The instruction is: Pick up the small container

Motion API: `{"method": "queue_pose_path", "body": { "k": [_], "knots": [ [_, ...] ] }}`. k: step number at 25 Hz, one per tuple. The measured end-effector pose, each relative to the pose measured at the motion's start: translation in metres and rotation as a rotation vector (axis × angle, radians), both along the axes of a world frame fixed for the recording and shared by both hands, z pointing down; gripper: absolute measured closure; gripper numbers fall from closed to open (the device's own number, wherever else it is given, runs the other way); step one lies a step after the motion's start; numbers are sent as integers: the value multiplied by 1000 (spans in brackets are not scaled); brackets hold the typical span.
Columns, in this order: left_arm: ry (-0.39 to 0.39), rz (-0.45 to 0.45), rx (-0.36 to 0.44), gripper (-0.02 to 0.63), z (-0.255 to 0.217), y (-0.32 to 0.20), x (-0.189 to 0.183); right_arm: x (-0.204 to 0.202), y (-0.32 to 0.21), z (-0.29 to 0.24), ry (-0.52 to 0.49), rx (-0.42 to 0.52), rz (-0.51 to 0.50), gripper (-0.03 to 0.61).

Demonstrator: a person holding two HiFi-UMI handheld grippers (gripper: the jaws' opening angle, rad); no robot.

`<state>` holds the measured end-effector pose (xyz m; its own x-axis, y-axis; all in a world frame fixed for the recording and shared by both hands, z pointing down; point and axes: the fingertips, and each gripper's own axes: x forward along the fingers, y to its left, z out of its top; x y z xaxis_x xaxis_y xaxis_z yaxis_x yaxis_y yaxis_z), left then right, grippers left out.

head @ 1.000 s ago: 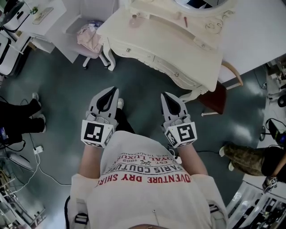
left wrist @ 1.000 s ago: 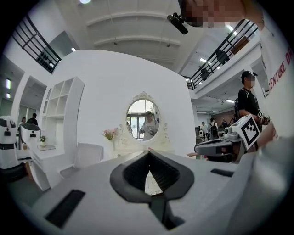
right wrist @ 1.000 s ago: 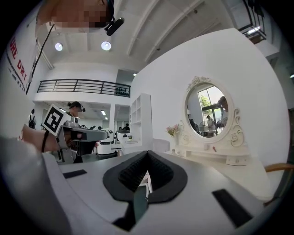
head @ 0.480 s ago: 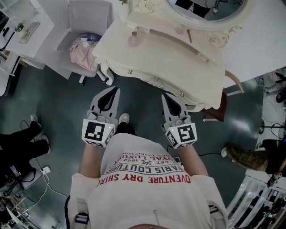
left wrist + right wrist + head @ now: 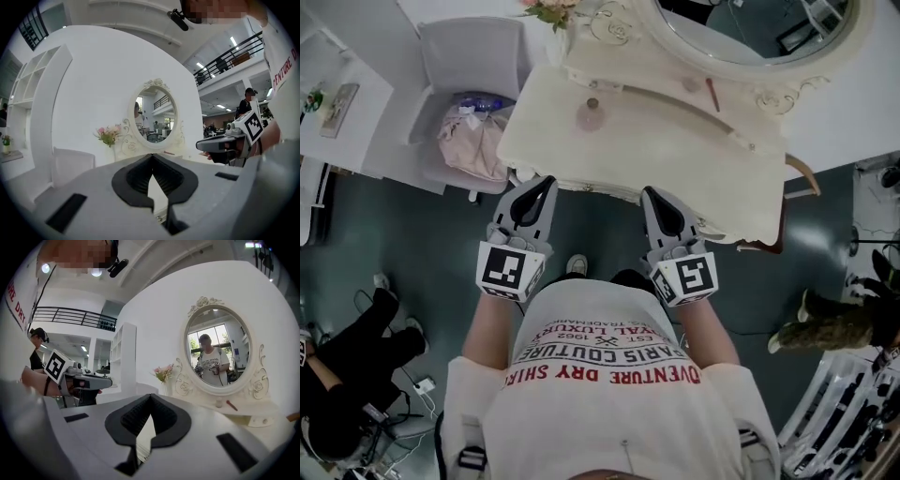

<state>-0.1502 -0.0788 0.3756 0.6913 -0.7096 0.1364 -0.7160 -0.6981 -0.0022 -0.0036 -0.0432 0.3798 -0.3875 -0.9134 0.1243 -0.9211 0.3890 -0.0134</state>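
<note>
From the head view, the small container (image 5: 592, 115) stands on the cream tabletop (image 5: 675, 159) towards its left end, in front of the mirror (image 5: 741, 28) and well ahead of both tools. The left hand-held gripper (image 5: 546, 181) and the right hand-held gripper (image 5: 649, 192) hang side by side at the near edge, each with its jaws together and nothing in them. The container is a pinkish, rounded little bottle with a dark cap. It stands upright with the cap pointing up, so its long axis runs vertical, and from above it reads as a circle with no side to favour. I'd call it light and rigid, glass or hard plastic, with a smooth curved wall that could squirt out of a careless pinch. The place to take hold is across the body just under the cap, pads level, squeezing gently. In the left gripper view the jaw tips meet in a closed point and the gripper is empty. The bottle itself doesn't show there, only the mirror and a vase of flowers (image 5: 108, 135). The right gripper view shows its jaws likewise closed on nothing. A small pale object (image 5: 219, 403) sits on the ledge under the mirror beside a red stick (image 5: 232, 405); it may be a second pot, but it's too small to tell.
</note>
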Motion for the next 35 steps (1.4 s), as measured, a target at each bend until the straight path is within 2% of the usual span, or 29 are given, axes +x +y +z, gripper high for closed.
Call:
{"method": "queue_pose_path", "body": {
  "k": [7, 11, 15, 18, 19, 21, 26, 30, 35],
  "knots": [
    [-16, 39, -83, 606, 48, -63, 22, 13, -57, 24, -29, -69, -1, 580],
    [-20, 57, -77, 607, 65, -95, 46, 26, -98, 31, -48, -72, -49, 580],
    [-37, 60, -61, 606, 91, -132, 69, 40, -143, 48, -7, -83, -100, 580],
    [-29, 38, -84, 601, 115, -162, 82, 46, -174, 61, 27, -87, -142, 580],
    [-19, 33, -98, 575, 123, -170, 86, 49, -183, 64, 27, -89, -155, 580],
    [-18, 34, -121, 485, 142, -188, 96, 56, -202, 72, 25, -98, -170, 580],
    [-101, 35, -119, 387, 175, -221, 119, 72, -234, 96, 11, -145, -203, 580],
    [-127, 20, -138, 371, 196, -241, 129, 81, -252, 109, -28, -182, -208, 580],
    [-166, 11, -151, 373, 216, -257, 136, 89, -266, 114, -24, -187, -210, 580]
  ]
}}
